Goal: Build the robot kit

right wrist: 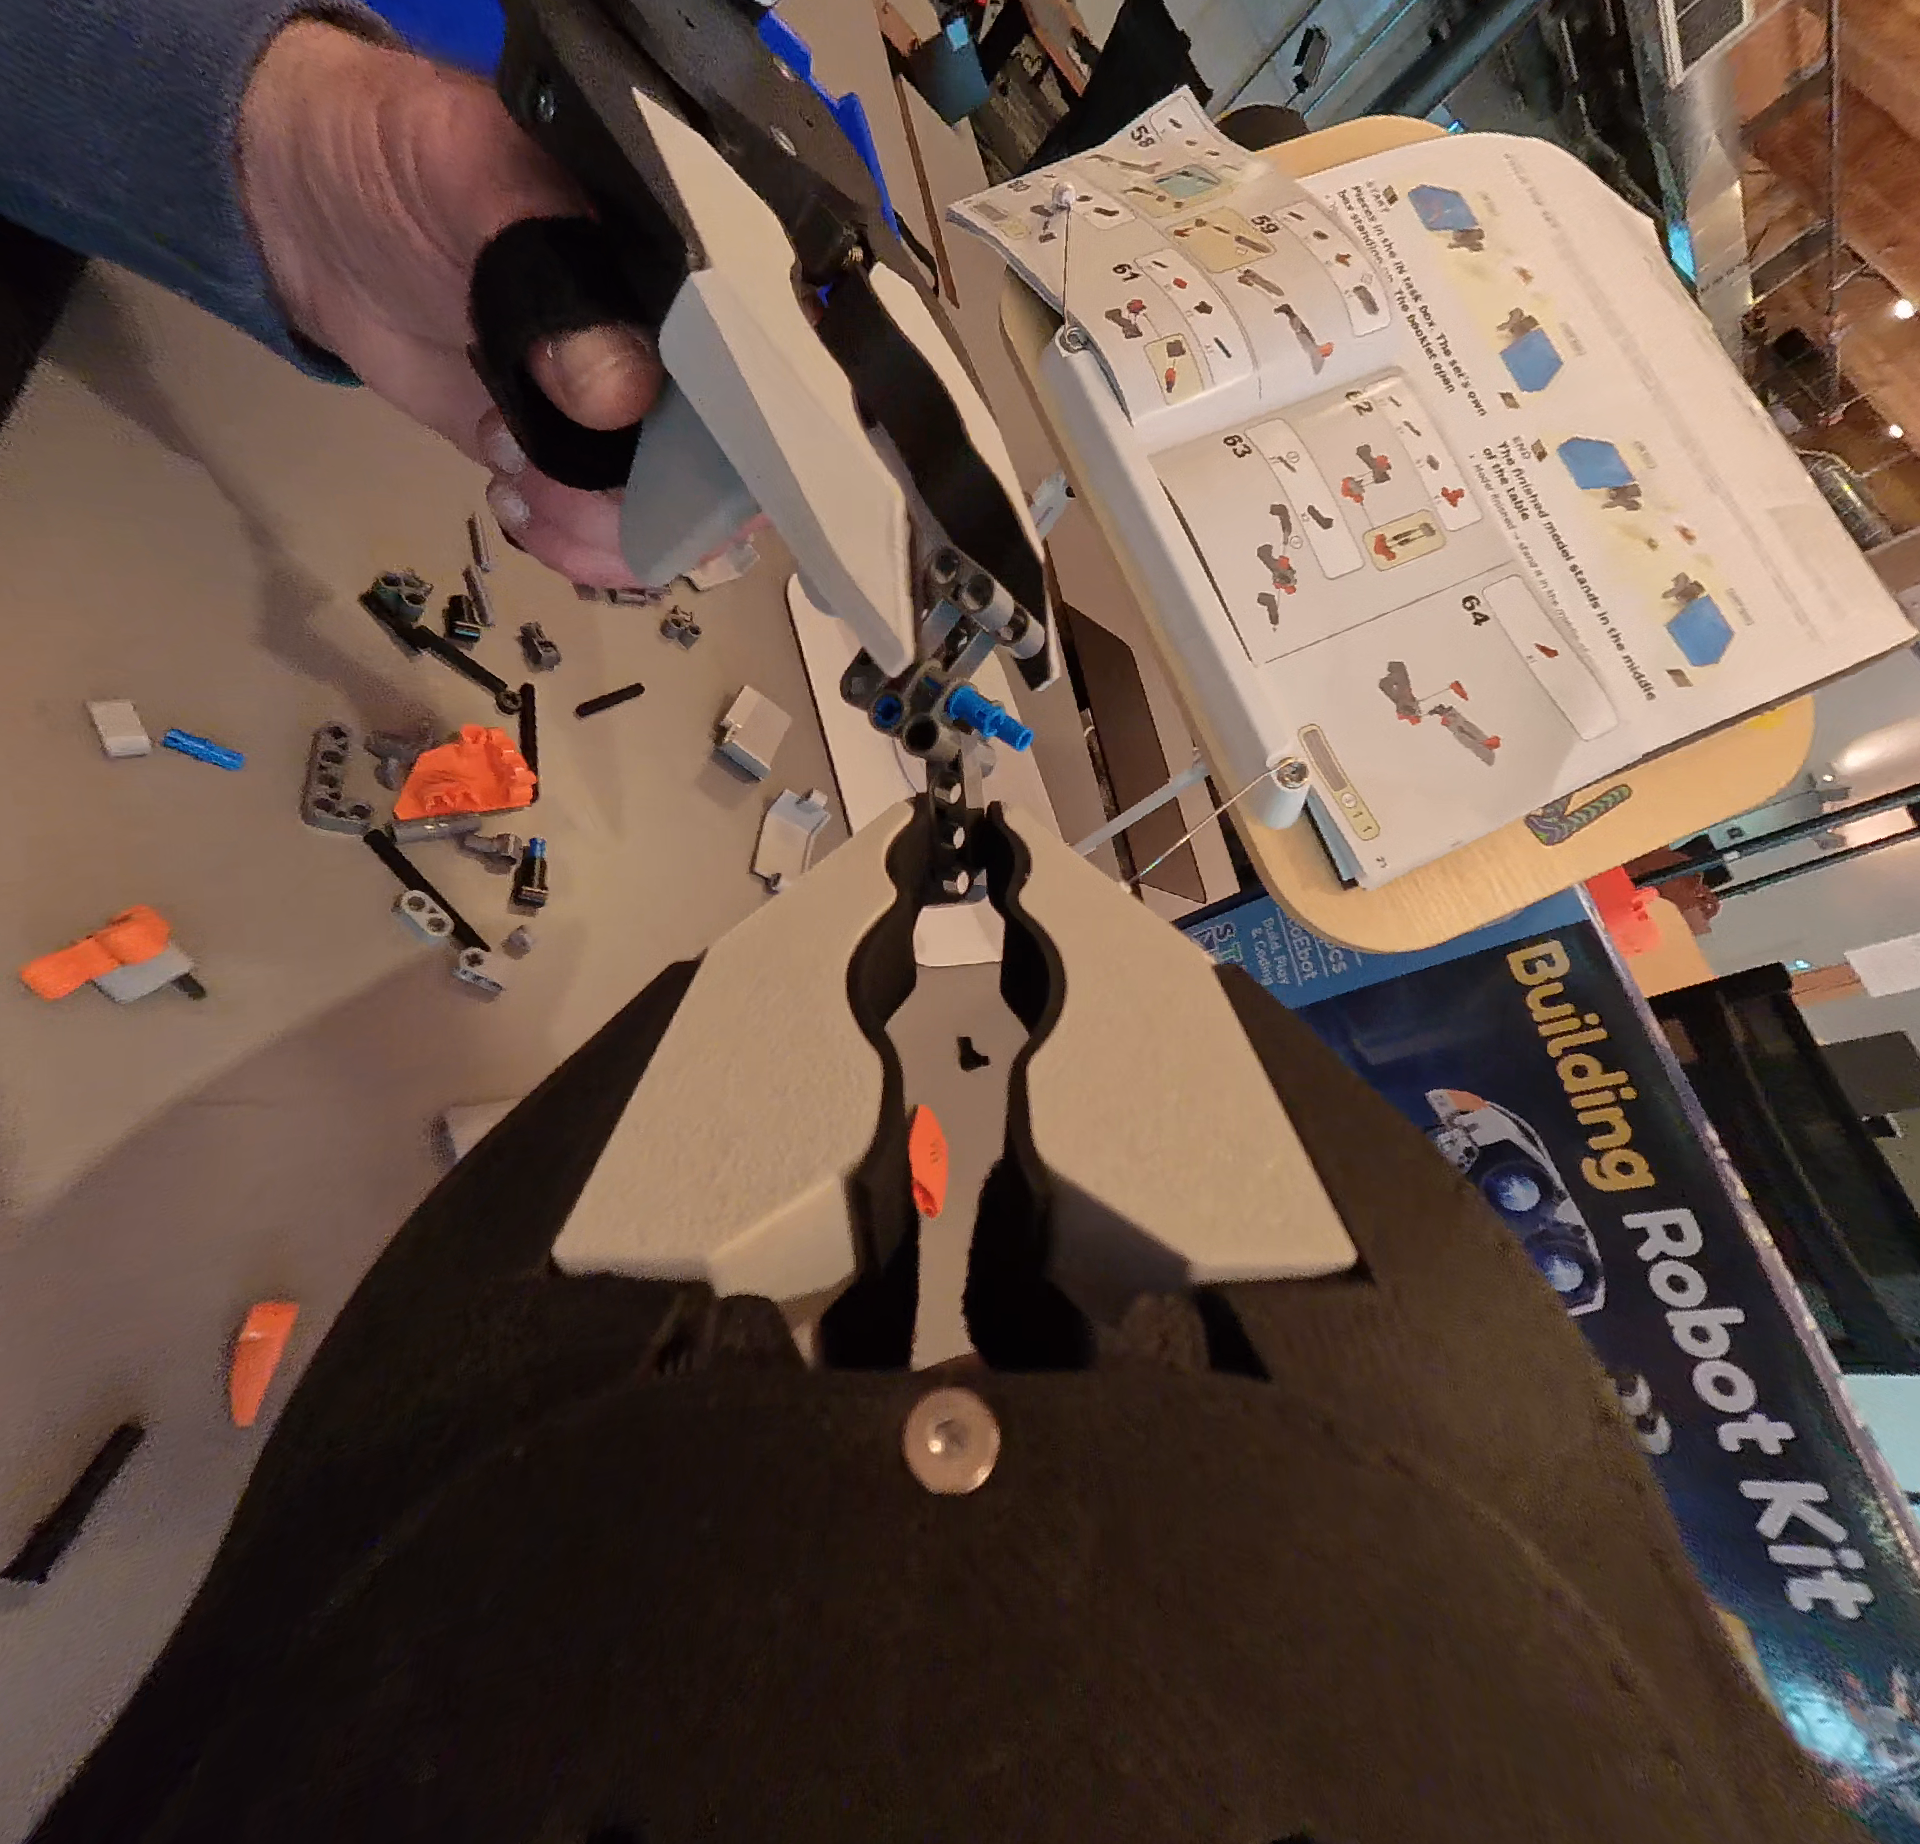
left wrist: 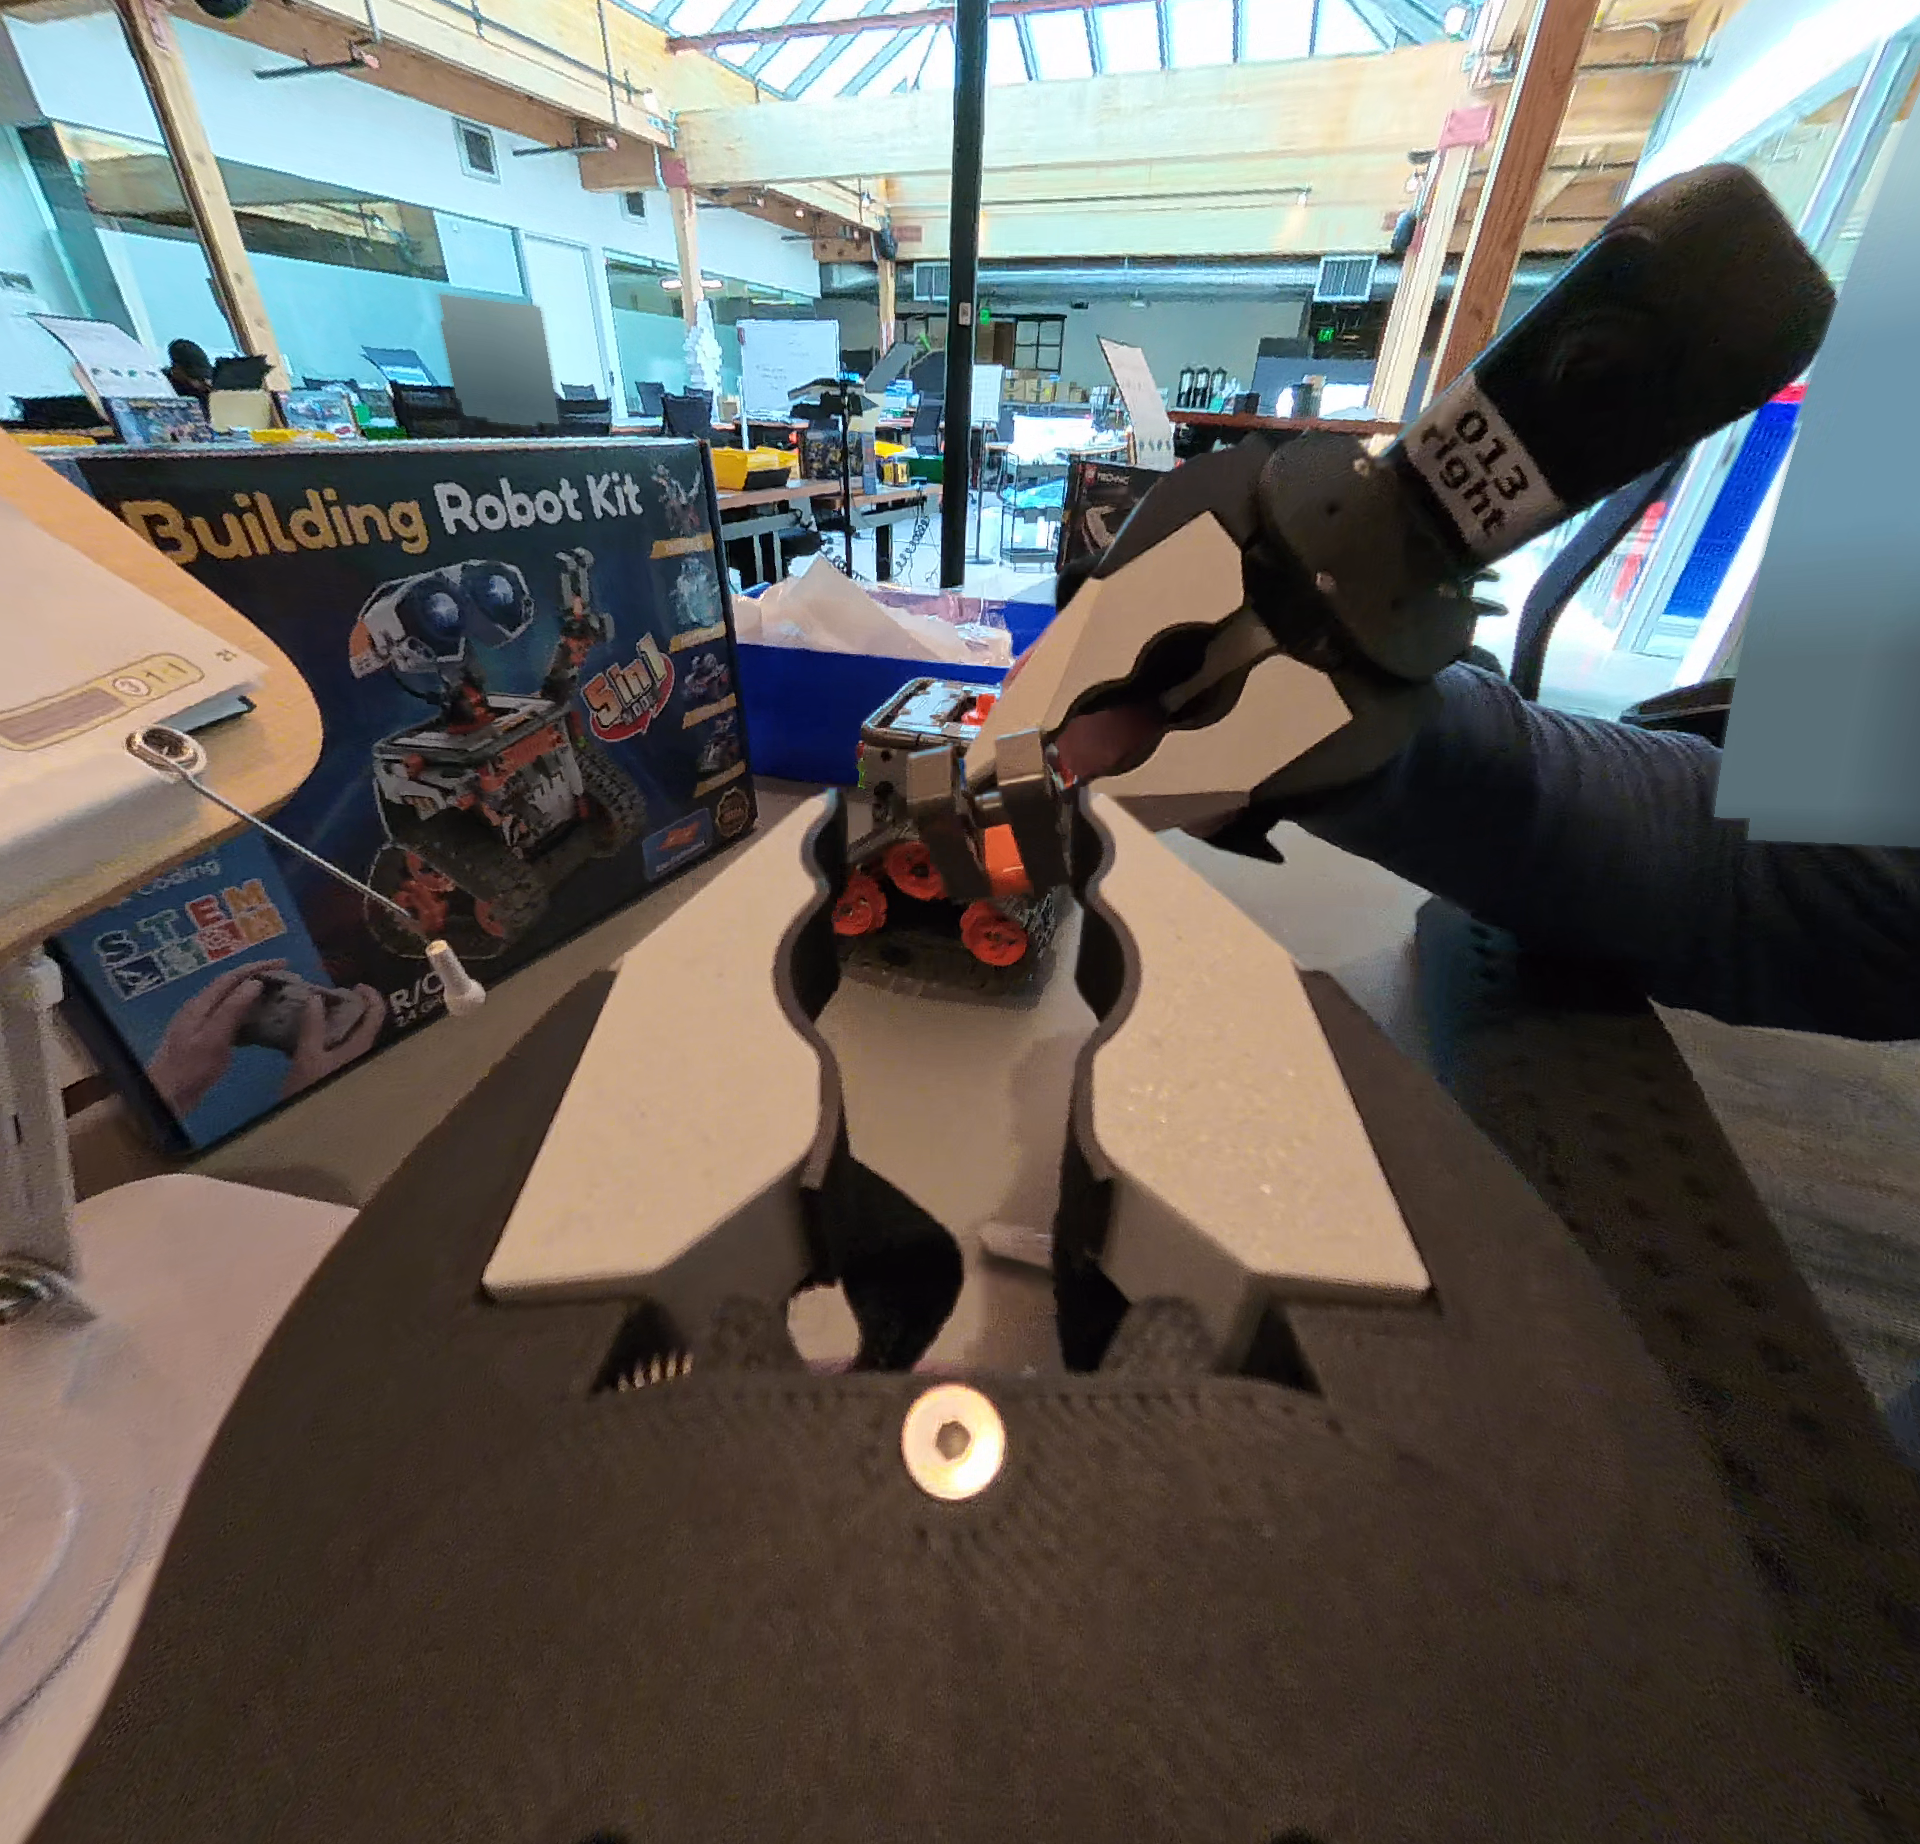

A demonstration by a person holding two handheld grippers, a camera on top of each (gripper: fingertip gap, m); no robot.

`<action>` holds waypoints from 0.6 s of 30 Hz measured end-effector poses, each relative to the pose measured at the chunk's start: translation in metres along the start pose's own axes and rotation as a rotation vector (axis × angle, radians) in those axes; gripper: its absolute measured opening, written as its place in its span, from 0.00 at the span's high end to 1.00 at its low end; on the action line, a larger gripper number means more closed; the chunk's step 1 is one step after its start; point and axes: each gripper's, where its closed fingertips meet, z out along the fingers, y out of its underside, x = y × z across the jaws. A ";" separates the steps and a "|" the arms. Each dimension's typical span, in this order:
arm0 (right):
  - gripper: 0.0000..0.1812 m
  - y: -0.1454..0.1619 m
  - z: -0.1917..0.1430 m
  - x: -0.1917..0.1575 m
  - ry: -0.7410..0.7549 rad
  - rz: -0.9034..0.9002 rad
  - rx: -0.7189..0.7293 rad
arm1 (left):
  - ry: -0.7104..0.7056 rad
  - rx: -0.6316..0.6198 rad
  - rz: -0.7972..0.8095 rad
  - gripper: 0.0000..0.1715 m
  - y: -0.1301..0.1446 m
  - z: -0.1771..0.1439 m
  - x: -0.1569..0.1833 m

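My left gripper (left wrist: pixel 956 828) is shut on a small grey beam assembly (left wrist: pixel 1023 797) at its fingertips. In the right wrist view the same assembly (right wrist: pixel 935 698) carries blue pins, and the left gripper (right wrist: pixel 966 631) comes down from the upper left in a person's hand. My right gripper (right wrist: pixel 953 818) is shut on a black holed beam (right wrist: pixel 951 849) that joins the assembly from below. In the left wrist view the right gripper (left wrist: pixel 1039 766) reaches in from the right. A tracked model with orange wheels (left wrist: pixel 935 890) stands on the table behind the left fingertips.
Loose grey, black, blue and orange parts (right wrist: pixel 447 786) lie on the tan table. An open instruction booklet (right wrist: pixel 1403 464) rests on a wooden stand. The kit box (left wrist: pixel 416 734) stands on the left, and a blue bin (left wrist: pixel 821 693) stands behind the model.
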 end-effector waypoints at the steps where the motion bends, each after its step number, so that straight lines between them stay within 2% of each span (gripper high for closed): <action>1: 0.96 0.001 0.001 0.001 -0.005 -0.020 -0.008 | 0.006 0.002 -0.009 0.77 0.000 -0.001 -0.001; 10: 0.96 0.001 0.005 0.005 -0.163 -0.158 -0.040 | 0.024 -0.047 -0.004 0.79 0.005 0.001 -0.001; 14: 0.96 0.001 0.009 0.007 -0.173 -0.174 -0.032 | 0.025 -0.060 0.008 0.84 0.007 0.002 -0.001; 18: 0.96 0.003 0.010 0.007 -0.161 -0.185 -0.029 | 0.018 -0.056 0.018 0.85 0.007 0.002 -0.001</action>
